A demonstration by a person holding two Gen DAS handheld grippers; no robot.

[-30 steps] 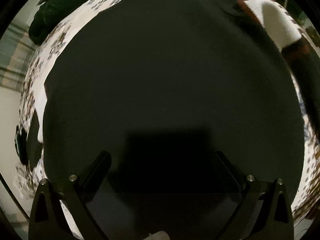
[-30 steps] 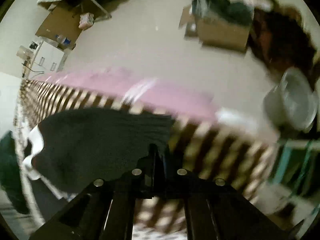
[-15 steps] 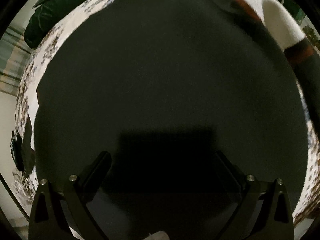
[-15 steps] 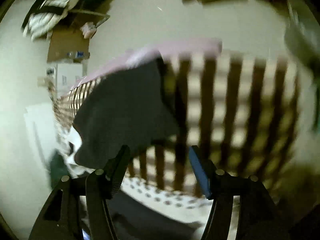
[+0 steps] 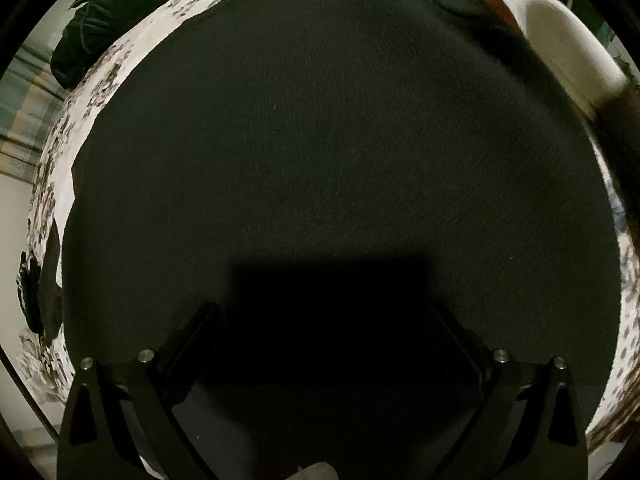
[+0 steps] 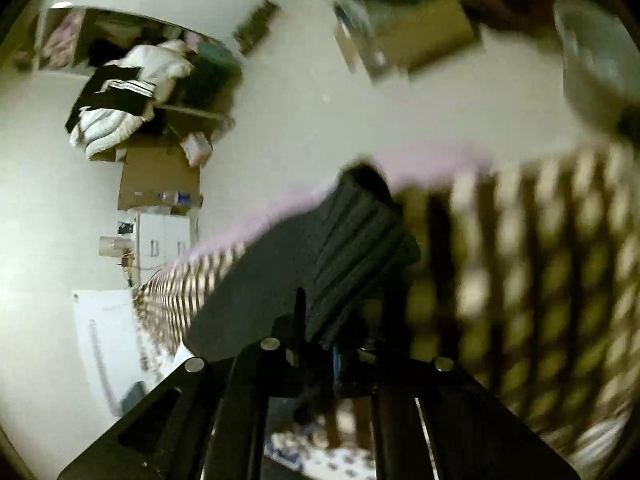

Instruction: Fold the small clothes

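two grippers: left gripper [image 5: 326,340] w/ jaws spread wide, gripping nothing, hovering close over the black knit garment [image 5: 340,160] spread flat on a floral bedsheet [image 5: 100,80]. right gripper [image 6: 320,320] clenched on the garment's ribbed edge [image 6: 352,240], fabric bunched between its fingers, above a brown-striped blanket [image 6: 520,260]. no readable labels.

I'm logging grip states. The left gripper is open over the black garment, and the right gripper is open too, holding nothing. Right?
Not quite. The left gripper is open over the black garment, but the right wrist view shows the right gripper shut on the garment's ribbed edge.
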